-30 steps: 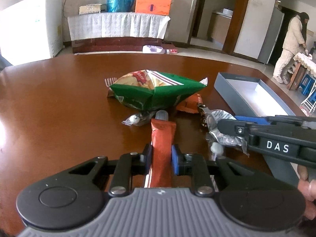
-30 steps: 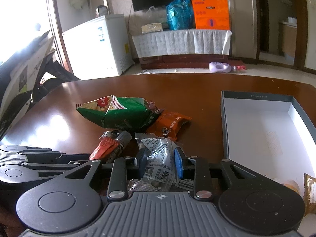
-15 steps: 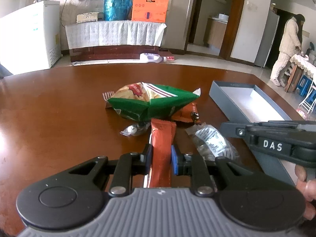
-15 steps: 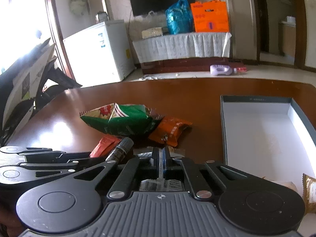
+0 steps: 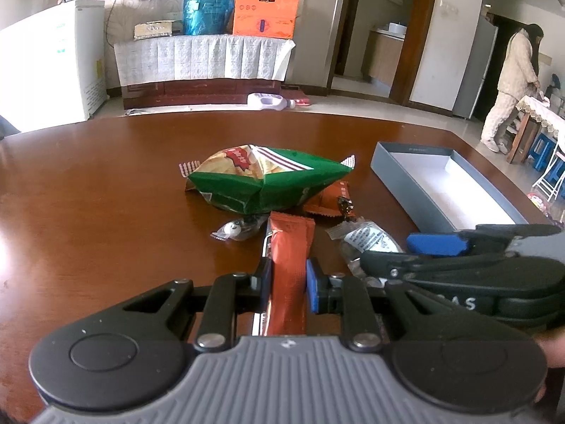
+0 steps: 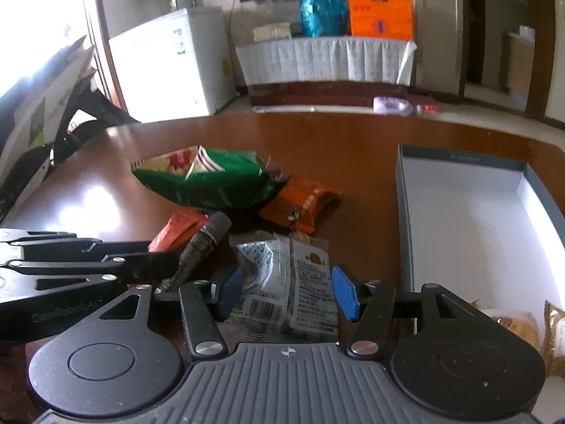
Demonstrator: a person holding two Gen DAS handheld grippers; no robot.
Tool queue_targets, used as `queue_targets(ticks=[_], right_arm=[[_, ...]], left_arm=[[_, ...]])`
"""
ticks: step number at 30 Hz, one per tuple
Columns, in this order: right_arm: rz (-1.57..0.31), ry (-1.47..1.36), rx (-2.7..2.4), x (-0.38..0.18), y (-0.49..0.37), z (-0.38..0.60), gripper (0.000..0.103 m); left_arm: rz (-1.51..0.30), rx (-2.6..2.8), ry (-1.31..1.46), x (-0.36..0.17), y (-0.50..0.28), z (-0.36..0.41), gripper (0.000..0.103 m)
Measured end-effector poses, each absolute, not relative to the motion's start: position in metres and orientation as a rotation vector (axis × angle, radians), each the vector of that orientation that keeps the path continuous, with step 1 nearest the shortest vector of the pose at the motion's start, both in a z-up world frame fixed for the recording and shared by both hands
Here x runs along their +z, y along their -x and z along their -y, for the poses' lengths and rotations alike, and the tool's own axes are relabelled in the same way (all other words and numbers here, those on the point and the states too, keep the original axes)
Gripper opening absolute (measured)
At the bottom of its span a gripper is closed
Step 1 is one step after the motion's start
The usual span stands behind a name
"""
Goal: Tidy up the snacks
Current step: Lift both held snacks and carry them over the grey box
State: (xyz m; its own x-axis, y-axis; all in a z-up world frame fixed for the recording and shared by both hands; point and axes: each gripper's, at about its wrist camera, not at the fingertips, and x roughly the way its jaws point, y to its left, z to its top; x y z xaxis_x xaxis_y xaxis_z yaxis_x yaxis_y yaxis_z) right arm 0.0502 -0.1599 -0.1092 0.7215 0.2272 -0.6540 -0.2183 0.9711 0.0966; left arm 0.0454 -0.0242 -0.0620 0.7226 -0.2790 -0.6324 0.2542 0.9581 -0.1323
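Observation:
My left gripper is shut on a long red-orange snack stick and holds it over the table. My right gripper is open, its blue pads on either side of a clear printed snack packet that lies on the table. The same packet shows in the left wrist view. Beyond lie a green chip bag, also in the right wrist view, and an orange packet. An open grey box stands to the right.
The brown wooden table extends left and far. A small clear wrapped candy lies by the chip bag. The grey box holds some snacks at its near end. A person stands far right in the room.
My right gripper was shut half a second ago and has now opened around the clear packet. My left gripper keeps its hold on the red stick and has risen slightly.

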Motion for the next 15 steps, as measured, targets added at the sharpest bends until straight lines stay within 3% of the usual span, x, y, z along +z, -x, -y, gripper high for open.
queue_targets(ticks=[3,5,7,15], right_arm=[[-0.723,0.001,0.245,-0.111,-0.050,0.158,0.050],[-0.705,-0.001,0.251,-0.109,-0.049,0.159,0.033],[-0.694,-0.009,0.258,-0.106,-0.047,0.160,0.027],[-0.659,-0.051,0.263,-0.097,-0.044,0.168,0.016]], left_arm=[[-0.704,-0.299,0.033,-0.062,-0.045,0.025,0.017],[-0.704,-0.301,0.034,-0.062,-0.045,0.025,0.017],[-0.702,-0.304,0.031,-0.062,-0.045,0.026,0.017],[-0.693,-0.307,0.033,-0.061,-0.045,0.028,0.017]])
